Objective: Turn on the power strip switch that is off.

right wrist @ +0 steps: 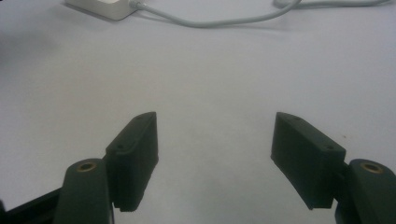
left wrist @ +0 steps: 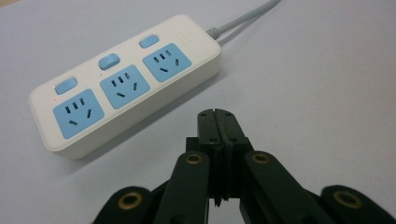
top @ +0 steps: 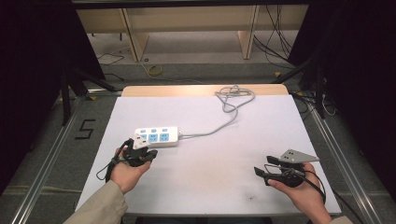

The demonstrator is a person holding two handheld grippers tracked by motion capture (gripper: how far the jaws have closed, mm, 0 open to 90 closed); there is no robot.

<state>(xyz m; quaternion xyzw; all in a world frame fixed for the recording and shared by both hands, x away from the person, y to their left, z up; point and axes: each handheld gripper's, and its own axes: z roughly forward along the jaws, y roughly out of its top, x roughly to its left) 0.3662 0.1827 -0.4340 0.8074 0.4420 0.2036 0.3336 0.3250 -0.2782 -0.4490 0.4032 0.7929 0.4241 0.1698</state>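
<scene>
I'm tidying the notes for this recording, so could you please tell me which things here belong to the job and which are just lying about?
Part of the job:
- power strip, white with three blue sockets
- its grey cord, coiled at the table's far edge
- left gripper, shut, just beside the strip
- right gripper, open, apart from it

Just lying about:
- loose cables on the floor
- wooden furniture beyond the table

black two-jaw grippers [top: 140, 150], brass pivot screws, beige sleeve [top: 100, 205]
</scene>
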